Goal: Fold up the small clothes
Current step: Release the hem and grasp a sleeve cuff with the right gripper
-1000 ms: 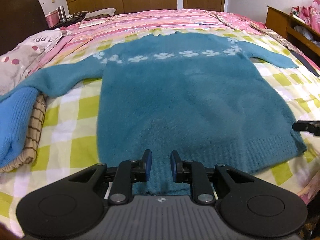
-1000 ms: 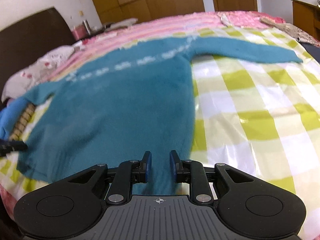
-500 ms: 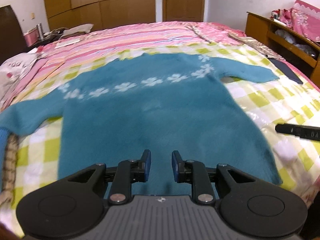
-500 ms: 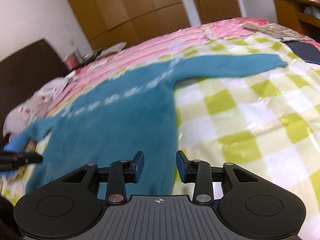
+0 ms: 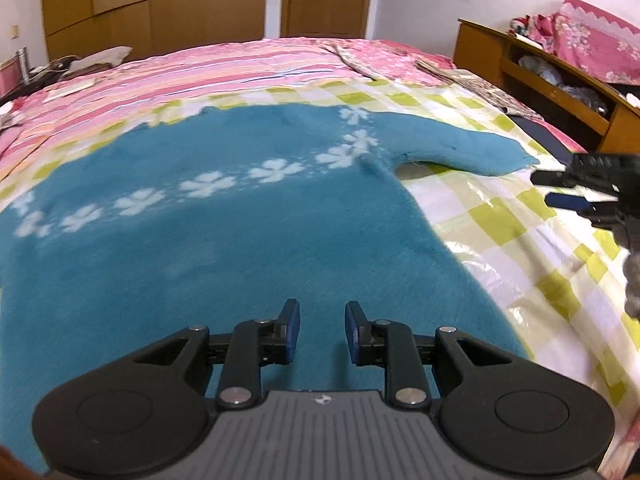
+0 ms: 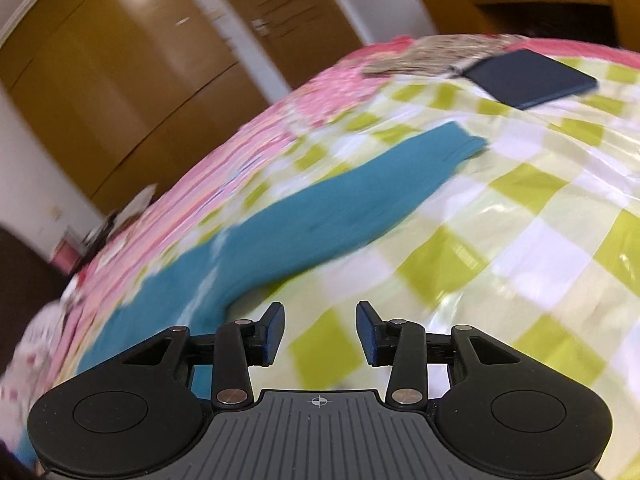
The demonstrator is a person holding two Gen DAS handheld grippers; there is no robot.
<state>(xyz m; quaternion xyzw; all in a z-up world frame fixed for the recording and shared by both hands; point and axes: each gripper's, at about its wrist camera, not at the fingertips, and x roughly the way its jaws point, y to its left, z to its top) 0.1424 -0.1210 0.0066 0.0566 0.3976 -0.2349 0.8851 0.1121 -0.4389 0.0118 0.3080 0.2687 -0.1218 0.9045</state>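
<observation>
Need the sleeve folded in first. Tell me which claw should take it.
Right. The right claw is open over the checked sheet, facing the outstretched sleeve. The left claw, also open, sits over the sweater body.

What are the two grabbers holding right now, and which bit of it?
Nothing is held. The left gripper is open above the teal sweater, and the right gripper is open over the checkered sheet, near the sleeve. Their fingers pinch nothing.

Even indoor light is seen; glare is thrown off the checked sheet [image 6: 532, 216] beside the sweater [image 5: 224, 248]. Heavy motion blur is shown in the right view; edges are bowed.
</observation>
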